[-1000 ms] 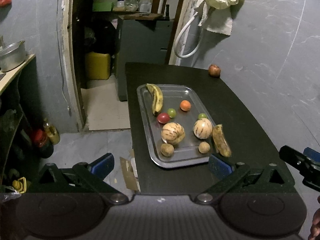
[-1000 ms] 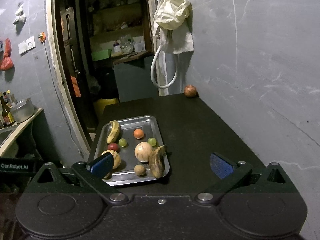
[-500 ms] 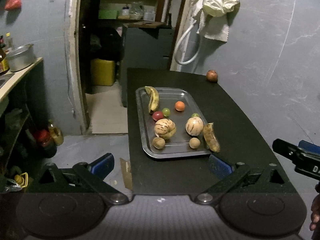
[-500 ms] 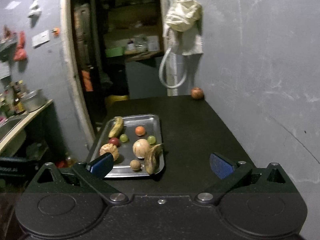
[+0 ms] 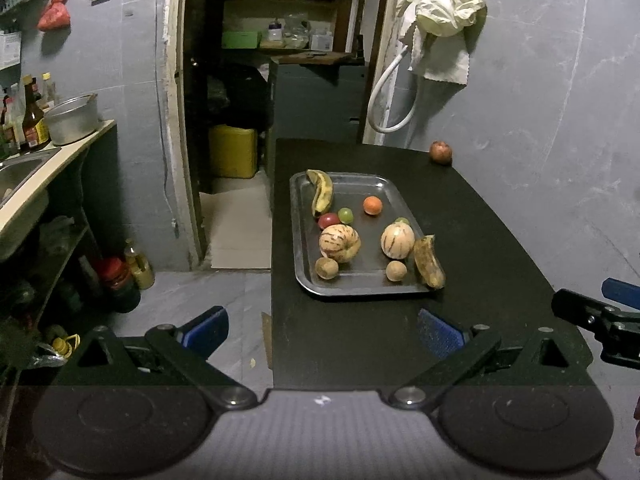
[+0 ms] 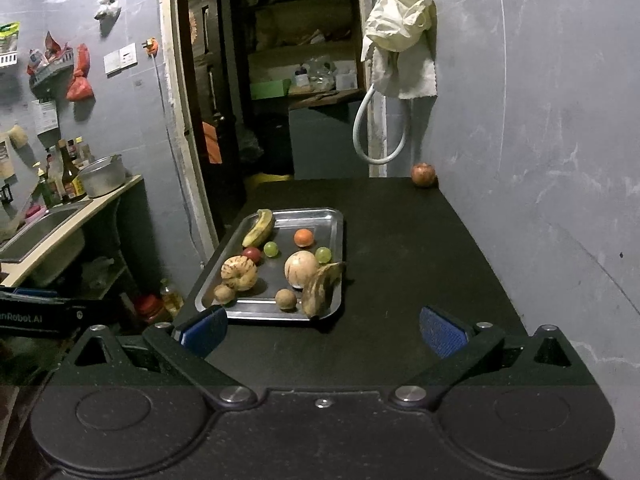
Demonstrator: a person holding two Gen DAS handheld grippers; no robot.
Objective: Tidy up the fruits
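Observation:
A metal tray (image 5: 384, 188) (image 6: 326, 216) on a black table holds several fruits: a yellow banana (image 5: 323, 196) (image 6: 260, 227), two striped melons (image 5: 339, 242) (image 6: 239, 273), an orange (image 5: 372, 205) (image 6: 303, 237), green and red small fruits. A brown banana (image 5: 429, 263) (image 6: 322, 288) rests on the tray's right rim. A reddish pomegranate (image 5: 441, 152) (image 6: 423, 174) sits alone at the table's far right corner by the wall. My left gripper (image 5: 320, 326) and right gripper (image 6: 324, 326) are both open and empty, well back from the tray.
The black table (image 5: 472, 216) (image 6: 420, 248) stands against a grey wall on the right. A doorway with shelves lies beyond it. At left are a counter with sink, a pot (image 5: 72, 118) and bottles. My right gripper's tip (image 5: 592, 312) shows at the left wrist view's right edge.
Both grippers have drawn back and risen from the table; the tray and fruits look smaller and farther. The fruits have not moved.

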